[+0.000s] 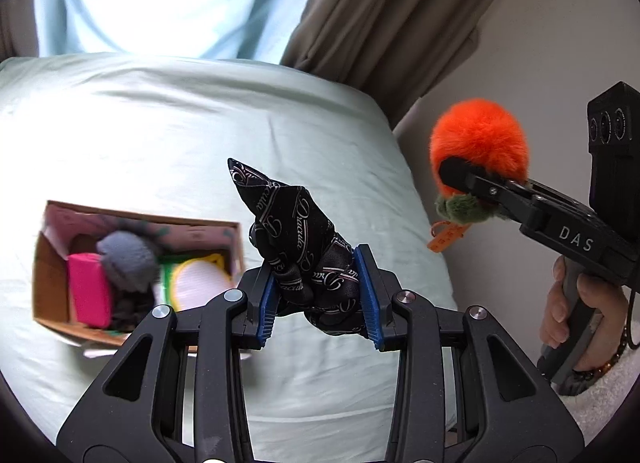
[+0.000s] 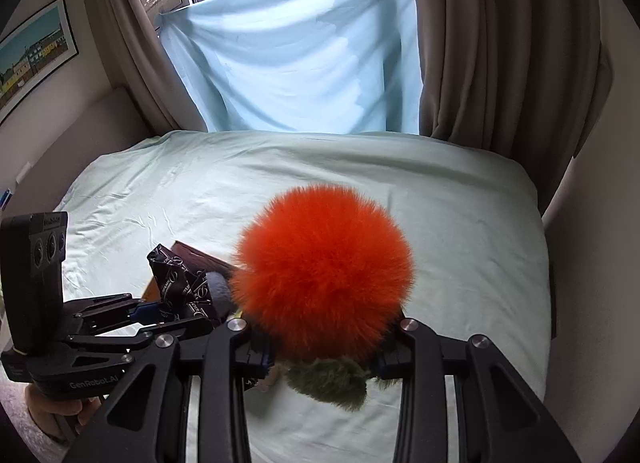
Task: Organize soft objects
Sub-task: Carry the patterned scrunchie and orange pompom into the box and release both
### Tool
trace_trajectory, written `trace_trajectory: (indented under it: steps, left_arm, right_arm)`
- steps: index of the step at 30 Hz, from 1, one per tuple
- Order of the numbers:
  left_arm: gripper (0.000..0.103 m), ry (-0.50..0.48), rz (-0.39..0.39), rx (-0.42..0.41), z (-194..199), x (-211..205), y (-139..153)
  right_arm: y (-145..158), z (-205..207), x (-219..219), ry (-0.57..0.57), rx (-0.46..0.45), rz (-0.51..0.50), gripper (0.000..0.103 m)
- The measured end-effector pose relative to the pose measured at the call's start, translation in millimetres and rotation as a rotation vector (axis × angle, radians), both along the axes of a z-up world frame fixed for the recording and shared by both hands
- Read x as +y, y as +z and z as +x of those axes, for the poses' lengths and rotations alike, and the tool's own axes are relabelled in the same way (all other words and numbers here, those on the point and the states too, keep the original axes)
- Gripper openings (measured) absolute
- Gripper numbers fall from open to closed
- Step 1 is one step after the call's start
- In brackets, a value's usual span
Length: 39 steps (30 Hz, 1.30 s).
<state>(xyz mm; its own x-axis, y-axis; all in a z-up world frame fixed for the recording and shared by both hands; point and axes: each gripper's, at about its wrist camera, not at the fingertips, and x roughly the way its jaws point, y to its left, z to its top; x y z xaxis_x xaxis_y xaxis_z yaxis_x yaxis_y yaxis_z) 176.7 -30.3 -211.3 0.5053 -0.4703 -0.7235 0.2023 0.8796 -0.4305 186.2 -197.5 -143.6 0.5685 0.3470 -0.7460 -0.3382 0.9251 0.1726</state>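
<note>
Left cam: left gripper [image 1: 316, 295] pinches a black cloth [image 1: 304, 247] above the bed [image 1: 200, 135], box [image 1: 52, 263] near its left edge; right cam: right gripper [image 2: 324, 355] is clamped on an orange pompom [image 2: 324, 275] over the bed's middle.

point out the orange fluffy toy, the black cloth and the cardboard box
orange fluffy toy [image 2: 324, 275]: right wrist view, middle of the fur ball
black cloth [image 1: 308, 247]: left wrist view, lettered middle fold
cardboard box [image 1: 48, 287]: left wrist view, left inner wall
</note>
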Motion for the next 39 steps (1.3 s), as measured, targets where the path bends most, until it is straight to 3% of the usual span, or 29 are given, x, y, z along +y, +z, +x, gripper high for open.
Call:
trace_trajectory:
  steps: [4,9,18,30,39]
  left_arm:
    - [0.032,0.035,0.033,0.001,-15.2,57.1,16.3]
    - [0.032,0.08,0.098,0.01,-17.2,123.8,16.4]
    - [0.032,0.11,0.174,0.057,-4.7,208.7,-21.0]
    - [0.032,0.059,0.21,0.155,36.9,246.1,-109.1]
    - [0.032,0.02,0.216,0.221,75.7,251.7,-151.6]
  right_arm:
    - [5.3,-8.3,44.8,-0.032,0.023,0.055,0.033]
    - [0.8,-16.1,100.8,-0.052,0.05,0.067,0.033]
    - [-43.5,-13.9,164.8,-0.077,0.133,0.03,0.033]
    - [-140.1,16.7,200.6,-0.175,0.308,-0.005,0.033]
    - [-194.6,41.4,206.7,-0.203,0.406,0.007,0.033]
